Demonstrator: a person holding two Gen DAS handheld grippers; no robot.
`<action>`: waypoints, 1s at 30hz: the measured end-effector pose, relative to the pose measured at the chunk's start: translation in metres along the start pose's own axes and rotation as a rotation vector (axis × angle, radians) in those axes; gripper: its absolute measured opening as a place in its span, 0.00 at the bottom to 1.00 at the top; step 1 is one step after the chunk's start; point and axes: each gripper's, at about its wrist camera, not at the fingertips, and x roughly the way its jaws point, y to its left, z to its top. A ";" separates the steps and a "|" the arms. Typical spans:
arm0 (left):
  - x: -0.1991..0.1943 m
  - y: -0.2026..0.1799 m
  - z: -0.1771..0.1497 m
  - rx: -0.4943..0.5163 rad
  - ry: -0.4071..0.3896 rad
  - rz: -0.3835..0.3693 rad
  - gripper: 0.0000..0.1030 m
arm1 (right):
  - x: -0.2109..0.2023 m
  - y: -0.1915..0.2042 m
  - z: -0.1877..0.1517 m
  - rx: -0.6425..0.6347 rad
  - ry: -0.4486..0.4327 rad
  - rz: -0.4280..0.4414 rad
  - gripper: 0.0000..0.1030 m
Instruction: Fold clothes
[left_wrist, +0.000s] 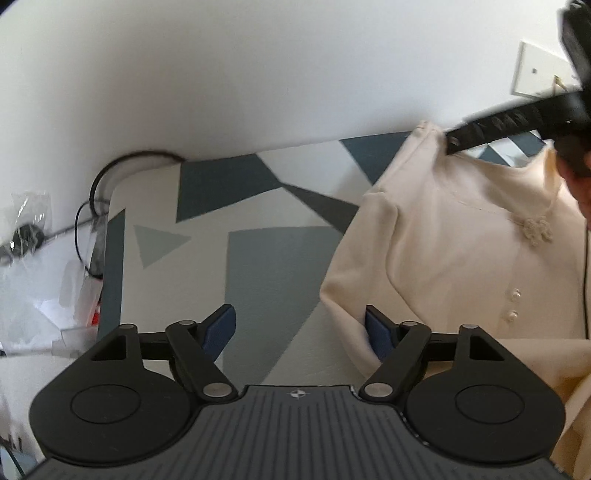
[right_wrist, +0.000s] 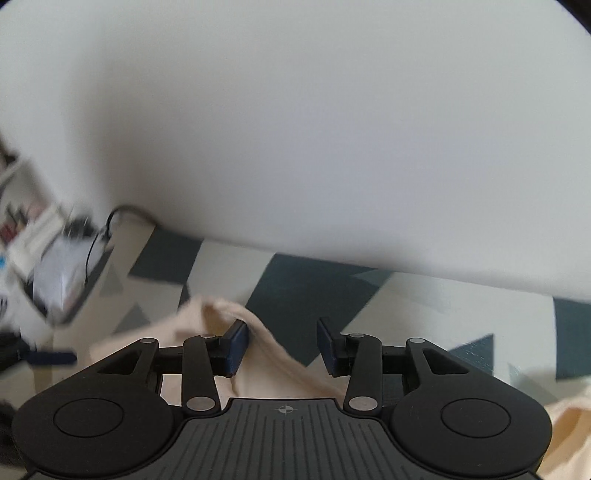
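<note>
A cream button-front garment (left_wrist: 454, 251) with a small lace flower (left_wrist: 537, 232) lies spread on the right of the patterned table (left_wrist: 273, 266). My left gripper (left_wrist: 299, 330) is open above the table, its right pad just at the garment's left edge and nothing between the pads. The right gripper (left_wrist: 448, 146) reaches in from the top right, its tip at the garment's far corner. In the right wrist view the right gripper (right_wrist: 282, 343) is open, and a raised fold of the cream garment (right_wrist: 273, 354) runs between its blue pads, close to the left one.
A white wall (left_wrist: 258, 74) rises directly behind the table. A black cable (left_wrist: 110, 173) loops at the table's back left corner, beside crumpled clear plastic bags (left_wrist: 33, 258). A wall plate (left_wrist: 539, 70) sits at the upper right.
</note>
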 end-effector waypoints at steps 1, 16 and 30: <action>0.001 0.002 0.000 -0.009 0.005 0.000 0.75 | -0.001 0.007 -0.002 -0.081 -0.001 -0.026 0.39; 0.028 -0.012 0.032 -0.046 -0.016 0.095 0.74 | -0.059 0.005 -0.023 -0.087 -0.111 -0.188 0.53; 0.046 -0.021 0.047 -0.065 -0.011 0.171 0.78 | -0.092 -0.132 -0.065 0.178 -0.024 -0.577 0.34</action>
